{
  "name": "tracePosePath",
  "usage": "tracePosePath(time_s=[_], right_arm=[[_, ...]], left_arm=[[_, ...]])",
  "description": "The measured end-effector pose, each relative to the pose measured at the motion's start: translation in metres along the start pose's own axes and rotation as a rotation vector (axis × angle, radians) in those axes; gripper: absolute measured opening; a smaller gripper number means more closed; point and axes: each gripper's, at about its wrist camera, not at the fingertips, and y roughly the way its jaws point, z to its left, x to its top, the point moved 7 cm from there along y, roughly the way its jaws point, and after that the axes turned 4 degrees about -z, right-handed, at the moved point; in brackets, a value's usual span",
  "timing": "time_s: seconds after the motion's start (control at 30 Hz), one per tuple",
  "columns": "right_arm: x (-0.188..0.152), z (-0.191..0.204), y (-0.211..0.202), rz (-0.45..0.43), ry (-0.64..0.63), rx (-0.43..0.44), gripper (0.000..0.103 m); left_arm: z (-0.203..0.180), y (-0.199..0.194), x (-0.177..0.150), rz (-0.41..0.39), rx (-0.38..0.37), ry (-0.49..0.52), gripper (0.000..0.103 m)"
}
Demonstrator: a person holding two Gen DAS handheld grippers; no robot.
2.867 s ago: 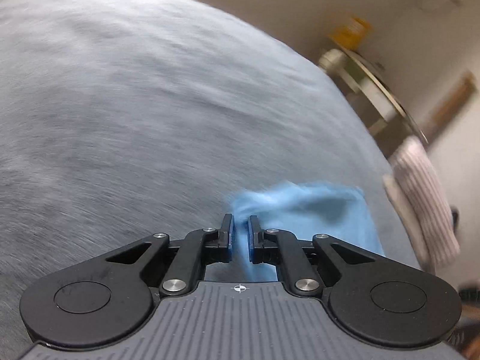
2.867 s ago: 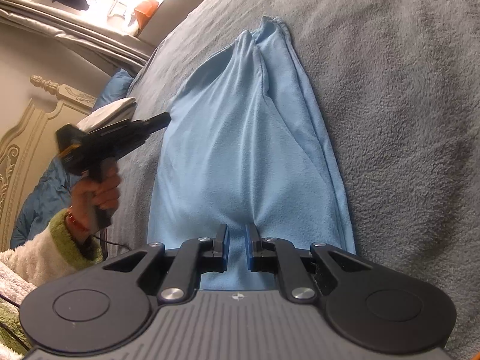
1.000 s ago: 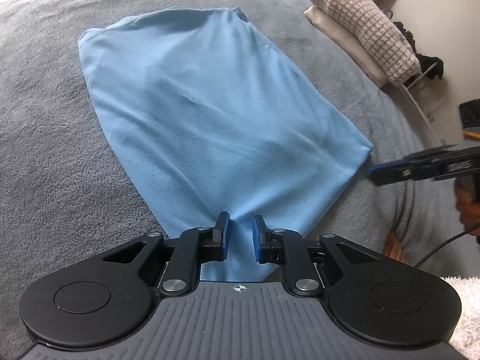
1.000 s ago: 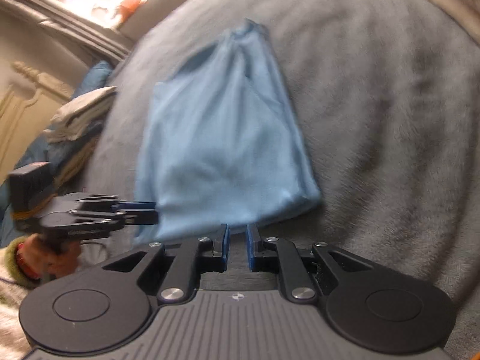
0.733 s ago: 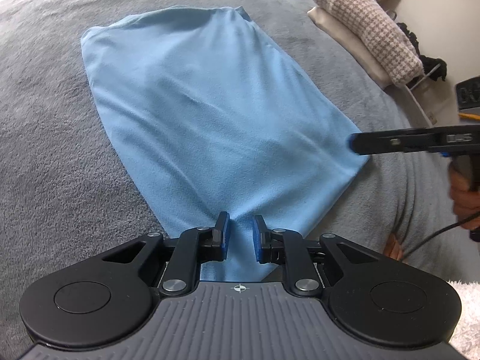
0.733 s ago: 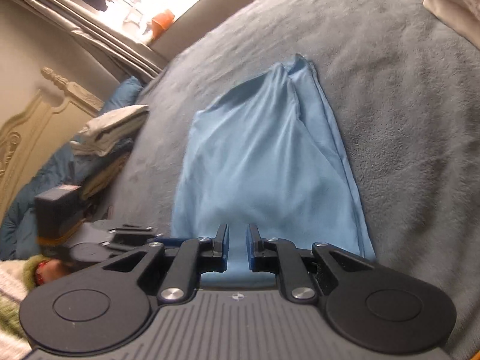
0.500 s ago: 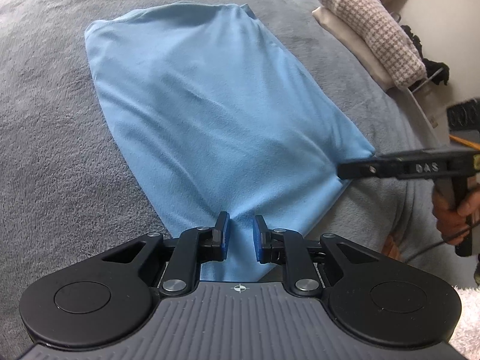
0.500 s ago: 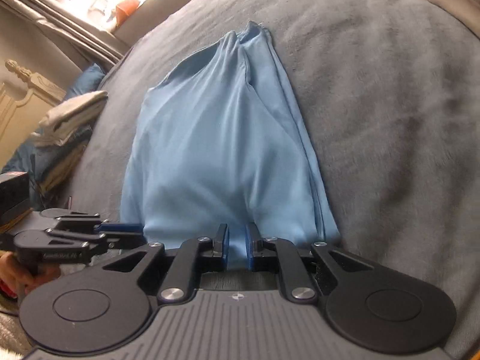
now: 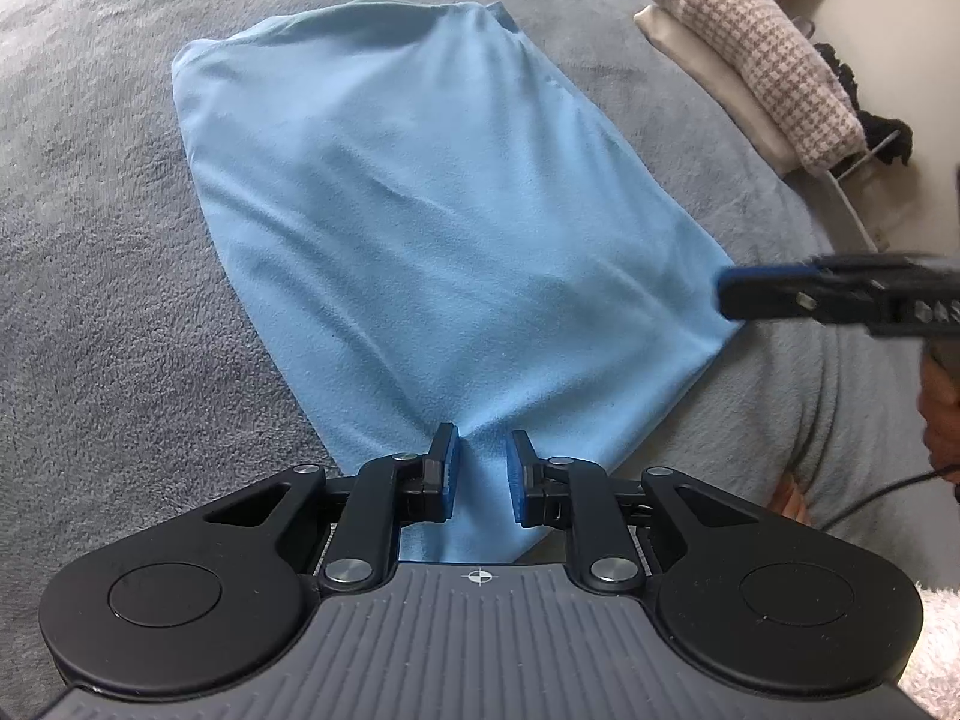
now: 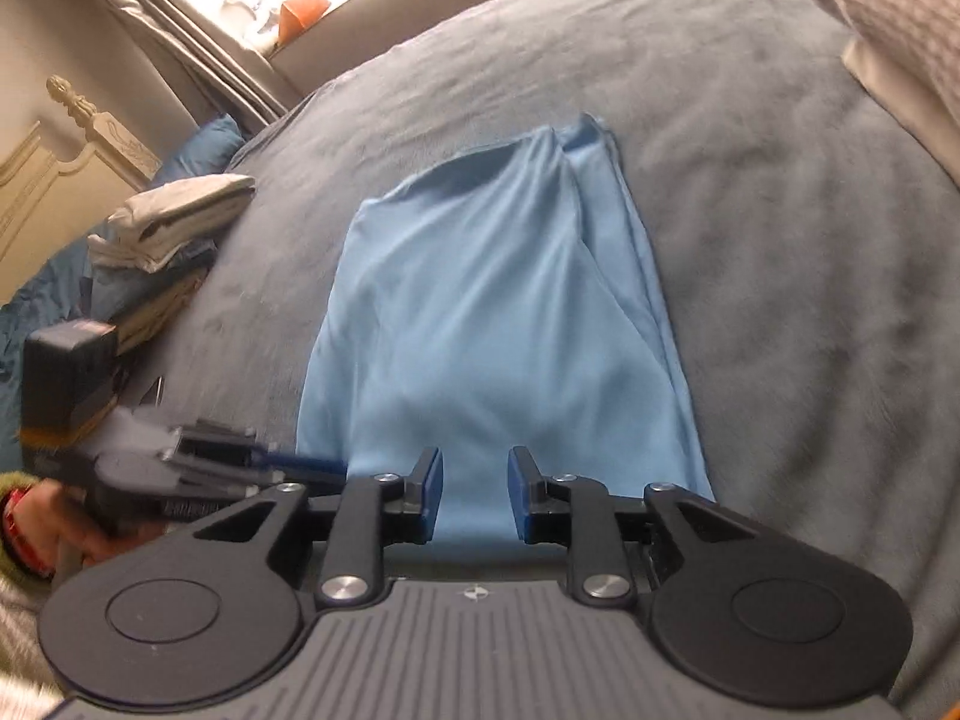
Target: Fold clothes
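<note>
My left tongs (image 9: 480,471) pinch the cloth (image 9: 432,228) hem, bottom center; right tongs (image 10: 475,492) slightly parted, grip uncertain. Cloth soft, limp, light: take corners.

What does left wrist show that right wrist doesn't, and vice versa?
Left wrist only: the right gripper at the cloth's corner, and a cable.

Right wrist only: headboard, curtains, blue pillow, a stack of folded laundry, and the left gripper from the side.

Both: the blue garment on the grey blanket, and the houndstooth bundle.
</note>
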Motion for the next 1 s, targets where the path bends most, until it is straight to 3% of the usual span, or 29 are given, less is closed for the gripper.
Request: tracePosePath(time_s=[0.3, 0.8, 1.0], right_arm=[[-0.001, -0.015, 0.034, 0.001, 0.022, -0.036, 0.024], [-0.001, -0.058, 0.001, -0.109, 0.171, -0.128, 0.024], [0.013, -0.041, 0.003, -0.163, 0.16, -0.039, 0.024]], left_arm=[[-0.001, 0.002, -0.001, 0.01, 0.012, 0.004, 0.019], [0.002, 0.003, -0.001, 0.007, 0.014, 0.013, 0.02], [0.001, 0.002, -0.001, 0.004, 0.02, 0.017, 0.02]])
